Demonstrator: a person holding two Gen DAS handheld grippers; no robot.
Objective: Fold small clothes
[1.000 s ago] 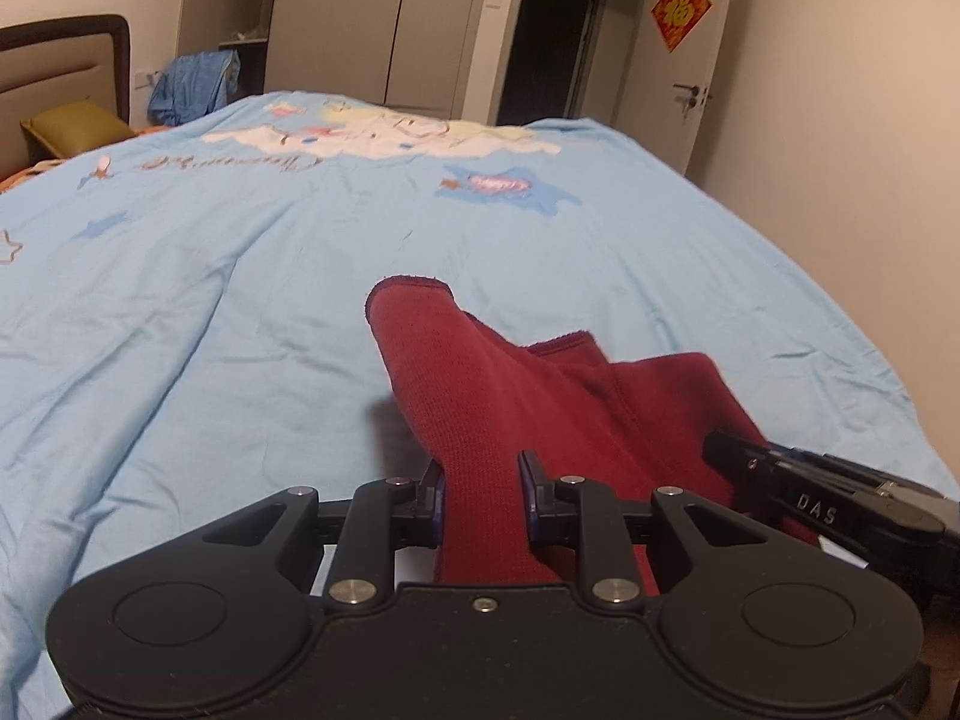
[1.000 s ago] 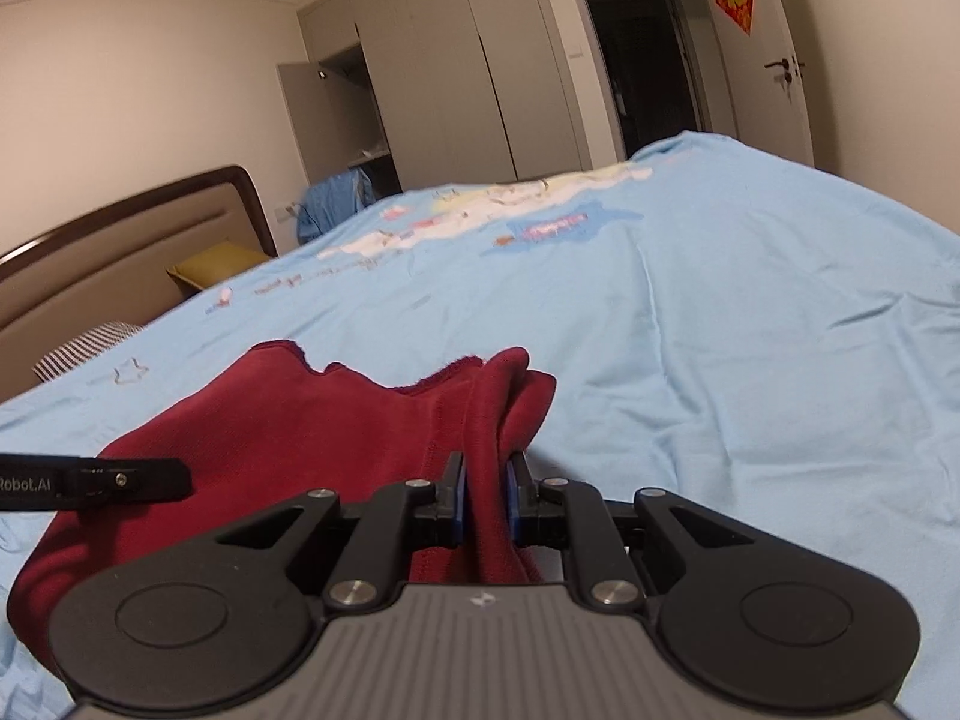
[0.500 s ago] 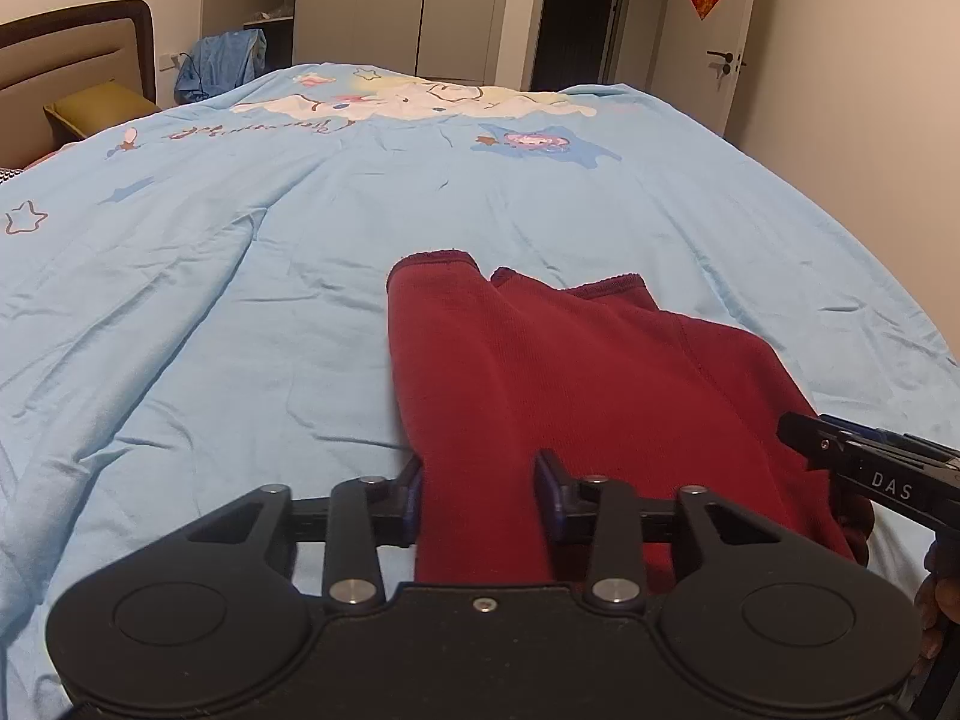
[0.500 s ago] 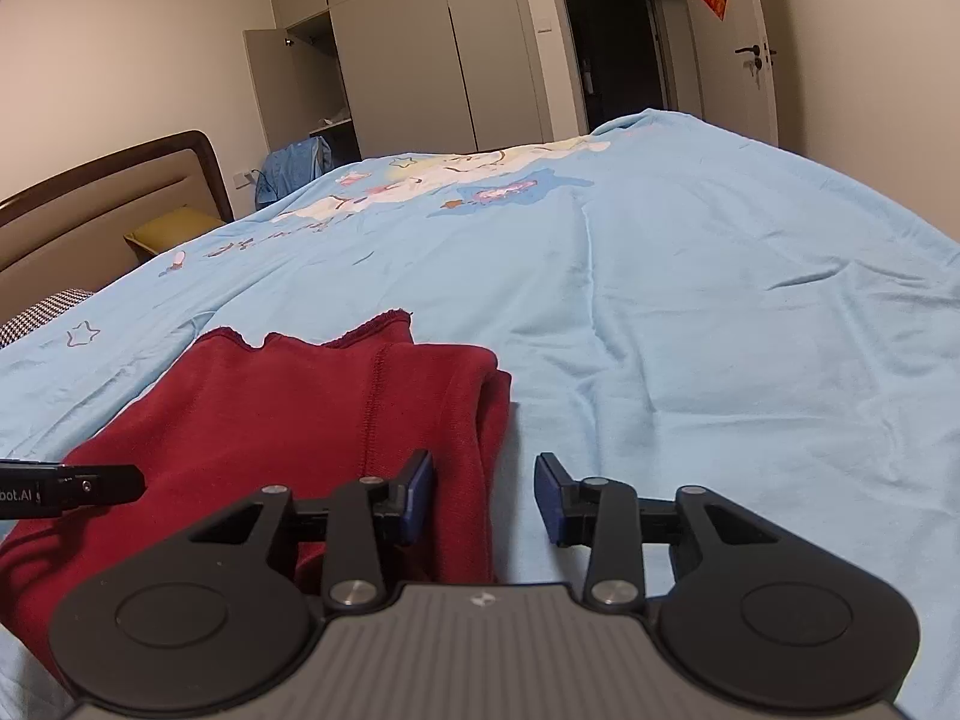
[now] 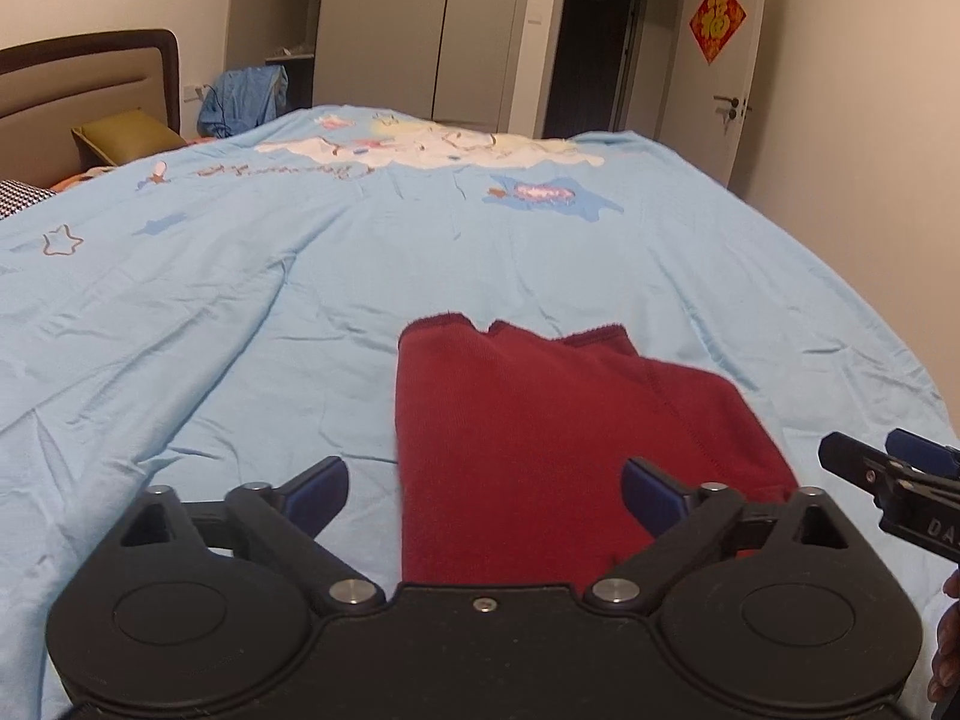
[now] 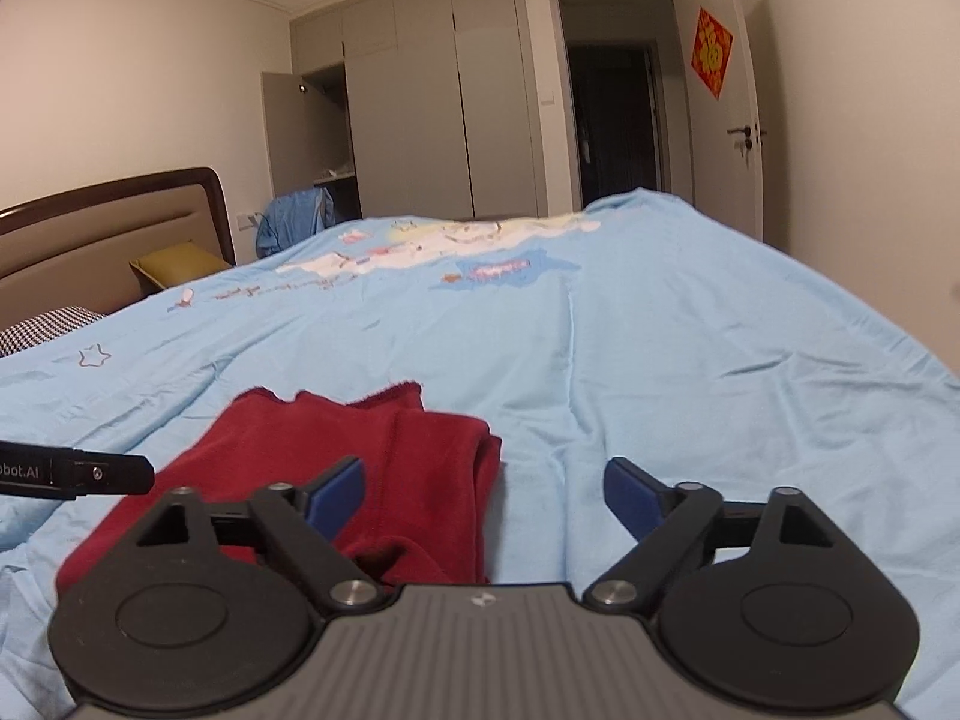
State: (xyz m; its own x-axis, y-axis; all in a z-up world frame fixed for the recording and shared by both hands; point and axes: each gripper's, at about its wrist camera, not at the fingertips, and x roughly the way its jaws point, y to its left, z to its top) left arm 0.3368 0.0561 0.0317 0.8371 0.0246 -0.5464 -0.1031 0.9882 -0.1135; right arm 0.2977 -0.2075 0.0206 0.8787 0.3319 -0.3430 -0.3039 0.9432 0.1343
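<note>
A dark red knitted garment (image 5: 540, 432) lies folded flat on the light blue bed cover (image 5: 240, 300). My left gripper (image 5: 486, 492) hovers wide open over its near left edge, holding nothing. In the right wrist view the same red garment (image 6: 360, 450) lies low and to the left, its right edge doubled over. My right gripper (image 6: 483, 489) is wide open above that right edge, with nothing between its fingers. Each gripper's tip shows in the other's view: the right gripper (image 5: 888, 474) at the right, the left gripper (image 6: 78, 471) at the left.
The blue cover with a cartoon print (image 5: 432, 147) stretches far ahead. A headboard (image 5: 90, 78), an olive pillow (image 5: 126, 132) and a checked pillow (image 6: 48, 324) lie at the left. Wardrobes (image 6: 432, 114), a blue garment (image 5: 243, 93) and a door (image 5: 738, 90) stand beyond the bed.
Both grippers were shut on the red garment a second ago. They let it go, opened wide and drew back and up. The garment now lies flat.
</note>
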